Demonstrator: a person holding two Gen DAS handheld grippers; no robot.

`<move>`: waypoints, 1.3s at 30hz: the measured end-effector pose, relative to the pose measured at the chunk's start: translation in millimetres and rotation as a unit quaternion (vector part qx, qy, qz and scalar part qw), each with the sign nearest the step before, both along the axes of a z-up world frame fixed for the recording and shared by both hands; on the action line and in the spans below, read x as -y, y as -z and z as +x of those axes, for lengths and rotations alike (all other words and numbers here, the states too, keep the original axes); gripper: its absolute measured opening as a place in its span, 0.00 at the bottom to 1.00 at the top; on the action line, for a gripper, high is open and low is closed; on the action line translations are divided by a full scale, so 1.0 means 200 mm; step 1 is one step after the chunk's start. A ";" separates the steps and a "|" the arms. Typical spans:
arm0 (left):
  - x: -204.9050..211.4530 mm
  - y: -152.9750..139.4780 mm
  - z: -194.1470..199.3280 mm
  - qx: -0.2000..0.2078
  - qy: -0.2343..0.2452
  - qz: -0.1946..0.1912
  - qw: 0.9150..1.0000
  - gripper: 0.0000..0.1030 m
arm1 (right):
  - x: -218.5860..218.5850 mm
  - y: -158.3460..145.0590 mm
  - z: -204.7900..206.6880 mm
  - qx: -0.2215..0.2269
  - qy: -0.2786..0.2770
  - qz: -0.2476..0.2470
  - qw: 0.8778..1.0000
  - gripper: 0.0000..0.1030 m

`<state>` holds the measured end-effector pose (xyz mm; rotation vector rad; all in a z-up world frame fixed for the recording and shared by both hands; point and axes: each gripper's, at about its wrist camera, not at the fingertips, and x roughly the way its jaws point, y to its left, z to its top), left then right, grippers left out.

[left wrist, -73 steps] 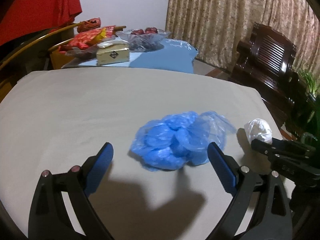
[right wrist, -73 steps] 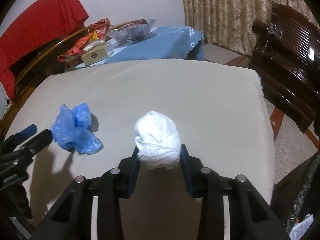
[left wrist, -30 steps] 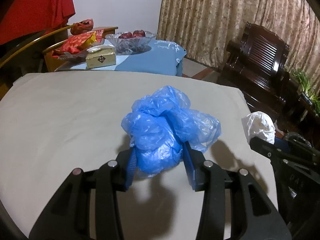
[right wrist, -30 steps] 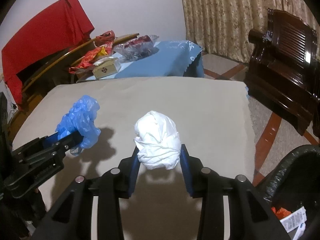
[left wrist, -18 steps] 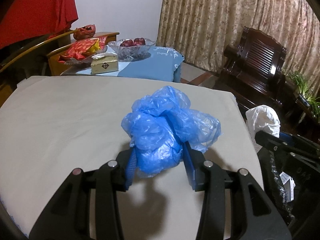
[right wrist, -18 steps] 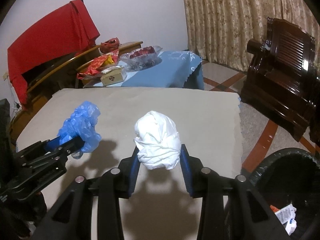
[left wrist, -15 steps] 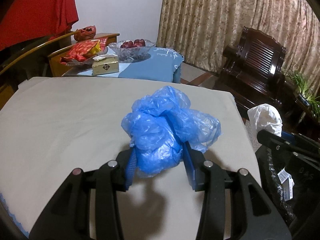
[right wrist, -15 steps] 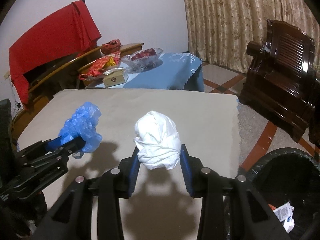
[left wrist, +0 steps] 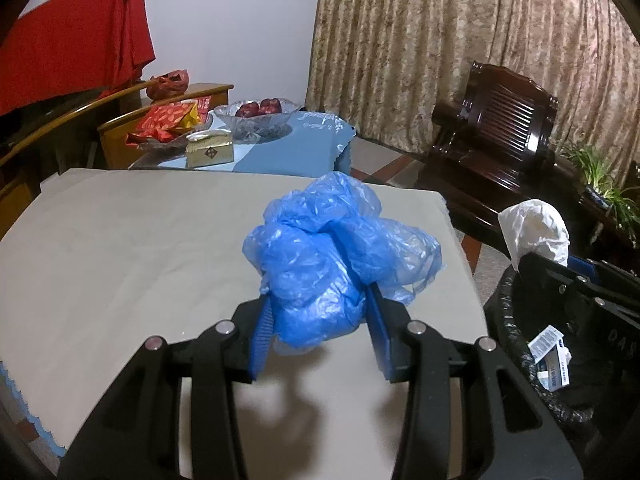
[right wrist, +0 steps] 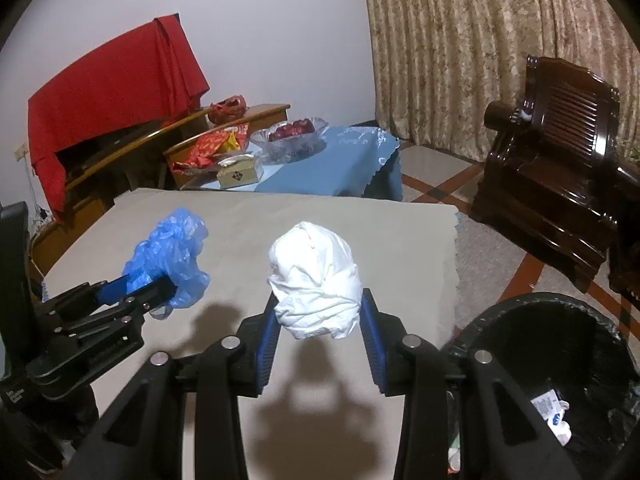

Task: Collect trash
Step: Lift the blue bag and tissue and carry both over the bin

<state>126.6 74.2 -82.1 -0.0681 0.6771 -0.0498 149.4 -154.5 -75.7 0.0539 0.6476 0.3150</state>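
Observation:
My left gripper [left wrist: 318, 320] is shut on a crumpled blue plastic bag [left wrist: 332, 256] and holds it above the beige table [left wrist: 120, 248]. The bag also shows in the right wrist view [right wrist: 168, 256]. My right gripper [right wrist: 318, 322] is shut on a white crumpled wad [right wrist: 316, 284], held above the table's right part. The wad shows in the left wrist view [left wrist: 536, 228], over the black trash bin [left wrist: 516, 344]. The bin [right wrist: 532, 308] stands on the floor off the table's right edge, with wrappers [right wrist: 554, 412] inside.
A blue-covered side table [right wrist: 320, 160] behind holds a glass fruit bowl [right wrist: 292, 136], a gold box [right wrist: 238, 174] and red snack packs [right wrist: 208, 146]. A dark wooden armchair [right wrist: 552, 160] stands at the right. A red cloth [right wrist: 112, 76] hangs at the back left.
Both grippers have risen and drawn back with their loads. The bin has come further into view at the lower right.

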 end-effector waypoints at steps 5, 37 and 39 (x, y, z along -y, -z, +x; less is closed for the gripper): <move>0.04 -0.05 -0.07 0.010 0.006 -0.001 1.000 0.39 | 0.03 -0.05 -0.08 0.013 0.005 0.003 1.000 0.37; 0.43 -0.18 -0.31 0.042 0.087 -0.007 0.995 0.39 | 0.41 -0.17 -0.46 0.053 0.081 0.001 0.995 0.37; 0.47 -0.18 -0.31 0.042 0.095 -0.007 0.995 0.40 | 0.44 -0.17 -0.47 0.054 0.087 0.000 0.995 0.37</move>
